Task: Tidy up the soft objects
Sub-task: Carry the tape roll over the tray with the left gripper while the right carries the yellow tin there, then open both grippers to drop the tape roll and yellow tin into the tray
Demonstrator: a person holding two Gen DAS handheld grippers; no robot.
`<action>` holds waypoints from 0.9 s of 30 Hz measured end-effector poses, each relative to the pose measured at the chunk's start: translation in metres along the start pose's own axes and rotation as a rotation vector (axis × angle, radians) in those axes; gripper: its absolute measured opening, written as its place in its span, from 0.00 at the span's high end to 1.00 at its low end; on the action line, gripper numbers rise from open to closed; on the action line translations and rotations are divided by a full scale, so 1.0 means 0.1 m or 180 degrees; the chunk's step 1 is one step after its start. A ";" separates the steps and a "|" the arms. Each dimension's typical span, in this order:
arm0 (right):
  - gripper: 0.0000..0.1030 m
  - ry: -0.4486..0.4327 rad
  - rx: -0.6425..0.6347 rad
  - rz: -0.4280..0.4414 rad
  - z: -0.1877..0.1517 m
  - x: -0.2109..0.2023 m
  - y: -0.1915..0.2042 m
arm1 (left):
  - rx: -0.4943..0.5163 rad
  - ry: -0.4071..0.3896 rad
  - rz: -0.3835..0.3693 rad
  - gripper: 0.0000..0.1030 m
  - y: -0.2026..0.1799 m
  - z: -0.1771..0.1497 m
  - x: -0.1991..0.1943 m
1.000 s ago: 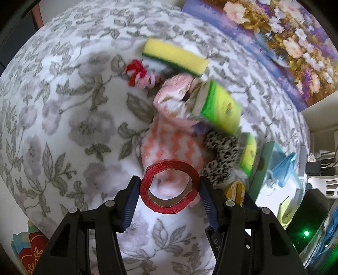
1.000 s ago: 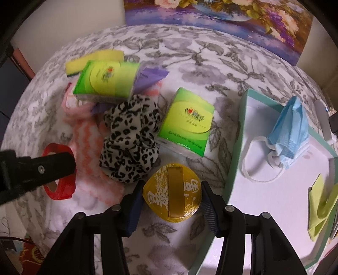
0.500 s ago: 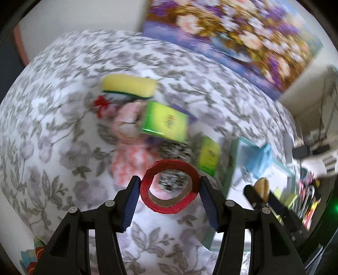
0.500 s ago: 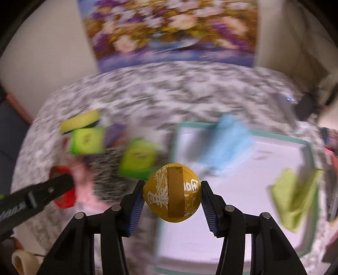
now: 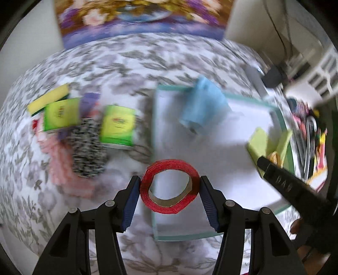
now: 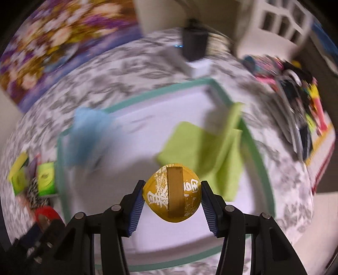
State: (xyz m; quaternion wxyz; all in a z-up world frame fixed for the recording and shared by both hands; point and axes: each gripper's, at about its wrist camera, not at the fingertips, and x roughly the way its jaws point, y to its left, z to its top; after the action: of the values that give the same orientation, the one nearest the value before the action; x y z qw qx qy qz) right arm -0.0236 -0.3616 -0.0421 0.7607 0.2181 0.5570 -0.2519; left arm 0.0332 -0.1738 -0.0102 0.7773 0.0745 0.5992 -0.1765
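Note:
My left gripper (image 5: 170, 188) is shut on a red tape roll (image 5: 170, 189), held above the near left corner of a white tray with a teal rim (image 5: 160, 238). My right gripper (image 6: 172, 194) is shut on a round gold pouch (image 6: 172, 193), held over the middle of the same tray (image 6: 262, 165). In the tray lie a blue face mask (image 5: 202, 107) (image 6: 88, 131) and a green cloth (image 5: 266, 141) (image 6: 202, 152). Left of the tray sit two green tissue packs (image 5: 117, 127), a leopard-print scrunchie (image 5: 88, 152), a pink cloth (image 5: 61, 167) and a yellow sponge (image 5: 49, 101).
The floral tablecloth (image 5: 147, 63) covers a round table. A flower painting (image 5: 137, 19) leans at the back. A dark device (image 6: 194, 45) and a pile of pens and clutter (image 6: 295, 88) sit past the tray's right side. The right gripper's arm (image 5: 291, 188) crosses the left wrist view.
Both grippers have swung right from the pile of soft things to above the tray, rolling as they went. Each still holds its object. The views are motion-blurred now.

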 end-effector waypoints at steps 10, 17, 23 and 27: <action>0.47 0.0164 0.0445 -0.0179 -0.01 0.12 -0.43 | 0.0364 0.0106 -0.0114 0.43 -0.47 -0.09 0.12; 0.46 0.0210 0.0476 -0.0169 -0.02 0.15 -0.42 | 0.0393 0.0198 -0.0086 0.41 -0.48 -0.10 0.19; 0.42 0.0225 0.0485 -0.0154 -0.02 0.16 -0.41 | 0.0401 0.0151 -0.0064 0.17 -0.46 -0.08 0.16; 0.31 0.0198 0.0433 -0.0147 -0.02 0.15 -0.38 | 0.0271 0.0085 -0.0029 0.16 -0.36 -0.03 0.13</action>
State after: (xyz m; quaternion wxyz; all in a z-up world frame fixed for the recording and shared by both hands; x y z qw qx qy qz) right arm -0.0445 -0.3918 -0.0589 0.7205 0.2641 0.5669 -0.2997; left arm 0.0199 -0.2088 -0.0201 0.7646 0.1071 0.6018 -0.2044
